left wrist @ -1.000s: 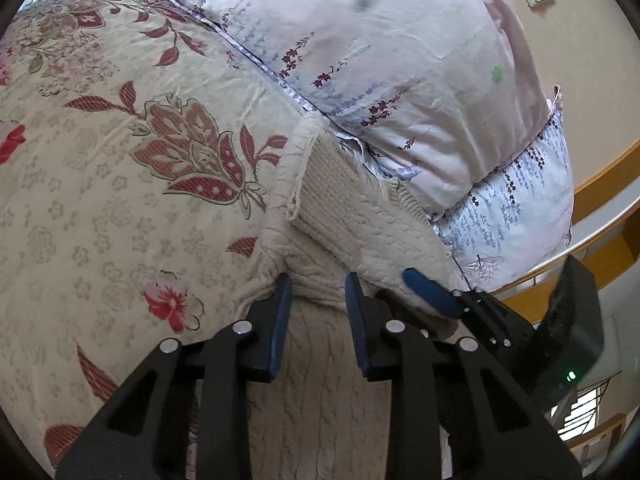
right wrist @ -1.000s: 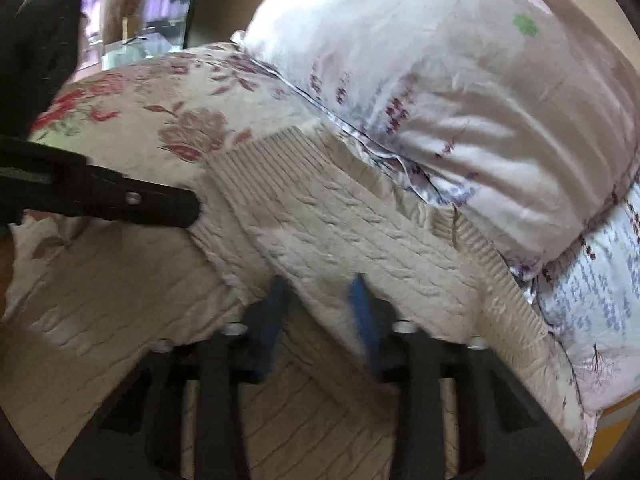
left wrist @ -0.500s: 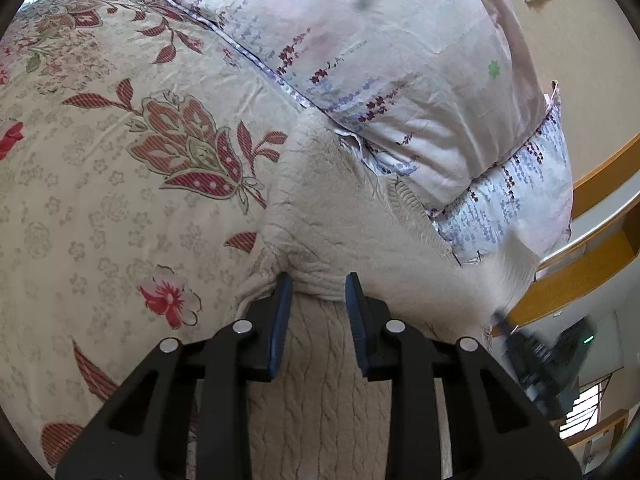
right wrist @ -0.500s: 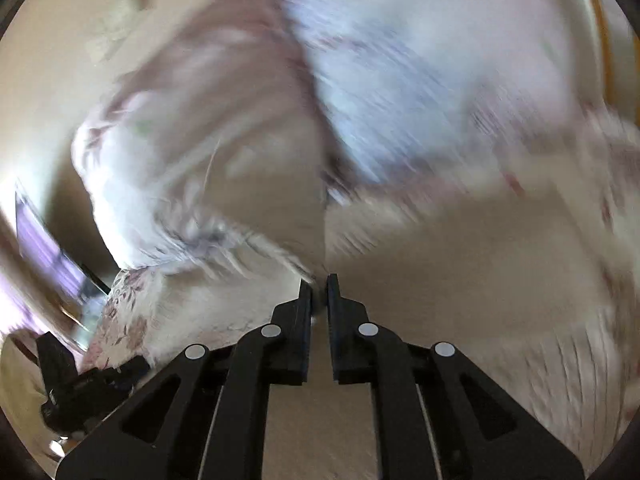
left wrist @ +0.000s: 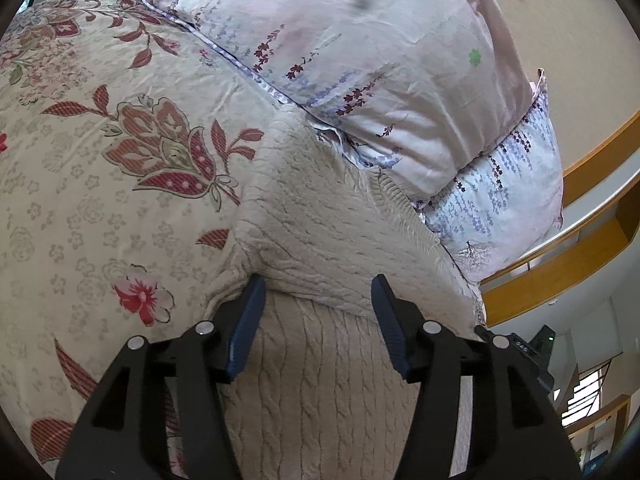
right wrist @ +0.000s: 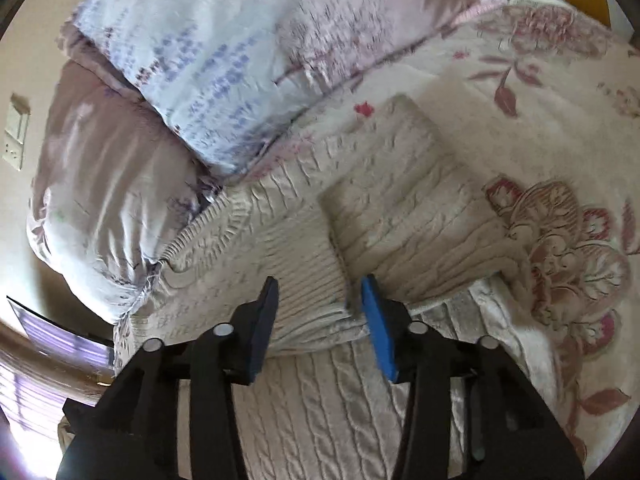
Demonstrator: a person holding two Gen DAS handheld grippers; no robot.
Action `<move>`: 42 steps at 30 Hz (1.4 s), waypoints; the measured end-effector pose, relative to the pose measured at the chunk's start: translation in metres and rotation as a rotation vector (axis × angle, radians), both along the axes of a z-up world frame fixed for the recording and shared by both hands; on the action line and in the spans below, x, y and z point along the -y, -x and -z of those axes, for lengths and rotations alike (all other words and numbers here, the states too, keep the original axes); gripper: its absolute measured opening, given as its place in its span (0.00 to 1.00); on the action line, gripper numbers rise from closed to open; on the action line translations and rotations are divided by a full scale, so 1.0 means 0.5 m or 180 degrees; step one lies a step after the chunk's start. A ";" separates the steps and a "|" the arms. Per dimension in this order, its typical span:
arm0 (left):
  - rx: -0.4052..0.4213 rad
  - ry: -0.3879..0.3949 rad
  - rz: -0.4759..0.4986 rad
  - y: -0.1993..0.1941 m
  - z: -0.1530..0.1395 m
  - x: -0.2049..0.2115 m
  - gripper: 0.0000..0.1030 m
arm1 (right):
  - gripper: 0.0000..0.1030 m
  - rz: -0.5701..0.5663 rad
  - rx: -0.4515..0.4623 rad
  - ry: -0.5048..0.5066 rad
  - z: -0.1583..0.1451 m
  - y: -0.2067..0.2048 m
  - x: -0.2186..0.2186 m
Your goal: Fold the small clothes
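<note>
Cream cable-knit sweater (left wrist: pixel 320 216) was lying on the beige bedspread with red flowers (left wrist: pixel 100 168), its far edge tucked right up against the pale pink floral pillow (left wrist: pixel 360 52) and the lilac-print pillow (left wrist: pixel 508 200) underneath it. From my left wrist view, the left gripper (left wrist: pixel 318 292) was hovering over a folded edge of the knit with its jaws opening, blue pads (left wrist: pixel 246 324) standing wide on either side of the fold and not pinching anything (so released, basically). On the right wrist view, things were a bit blurry, but the right gripper (right wrist: pixel 318 292) was also opening, with a ribbed bit of the sweater (right wrist: pixel 312 280) sitting between the pads; I couldn't see them pressing on it. One sleeve (right wrist: pixel 404 200) was folded across the body of the sweater, next to the big flower print (right wrist: pixel 560 248). Wall switch plate (right wrist: pixel 16 132) showed at the left edge there.
</note>
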State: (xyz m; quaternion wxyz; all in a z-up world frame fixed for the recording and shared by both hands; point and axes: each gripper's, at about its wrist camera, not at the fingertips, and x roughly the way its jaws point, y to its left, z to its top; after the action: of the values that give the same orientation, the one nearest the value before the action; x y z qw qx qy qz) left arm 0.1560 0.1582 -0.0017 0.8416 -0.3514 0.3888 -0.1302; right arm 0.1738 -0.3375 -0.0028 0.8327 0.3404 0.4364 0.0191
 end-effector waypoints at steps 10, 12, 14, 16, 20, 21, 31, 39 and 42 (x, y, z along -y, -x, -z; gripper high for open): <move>0.0010 -0.0006 0.0022 0.000 -0.004 0.006 0.60 | 0.08 -0.0198 0.0645 0.0232 -0.052 0.009 -0.027; 0.0007 0.0004 0.0032 -0.001 -0.005 0.006 0.62 | 0.08 -0.0134 0.0801 0.0339 -0.073 0.023 -0.027; 0.0014 0.0008 0.0055 -0.001 -0.007 0.009 0.64 | 0.08 -0.0076 0.0628 0.0524 -0.060 0.022 -0.029; 0.0025 -0.0018 0.0073 -0.003 -0.008 0.012 0.65 | 0.08 -0.0050 0.0247 0.0565 -0.011 0.008 -0.025; 0.0015 -0.0078 0.0104 0.002 -0.012 0.015 0.65 | 0.10 -0.0050 0.0194 0.0535 0.001 0.008 -0.027; 0.0005 -0.0085 0.0110 0.005 -0.013 0.014 0.65 | 0.14 -0.0064 0.0186 0.0526 -0.003 0.008 -0.027; 0.0066 -0.0057 0.0298 0.094 -0.032 -0.034 0.65 | 0.50 -0.0317 0.0340 0.0350 -0.049 0.110 0.026; 0.0131 0.0019 0.0386 0.188 -0.028 -0.082 0.64 | 0.50 -0.0247 0.0219 0.0176 -0.033 0.234 0.128; 0.0072 0.0083 0.0474 0.213 -0.017 -0.081 0.64 | 0.50 -0.0270 0.0145 0.0049 -0.015 0.261 0.145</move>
State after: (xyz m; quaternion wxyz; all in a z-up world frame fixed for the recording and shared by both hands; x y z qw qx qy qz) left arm 0.0496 0.1987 0.0066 0.8293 -0.3309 0.4026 -0.2015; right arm 0.0434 -0.4101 0.0048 0.8435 0.3145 0.4315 0.0589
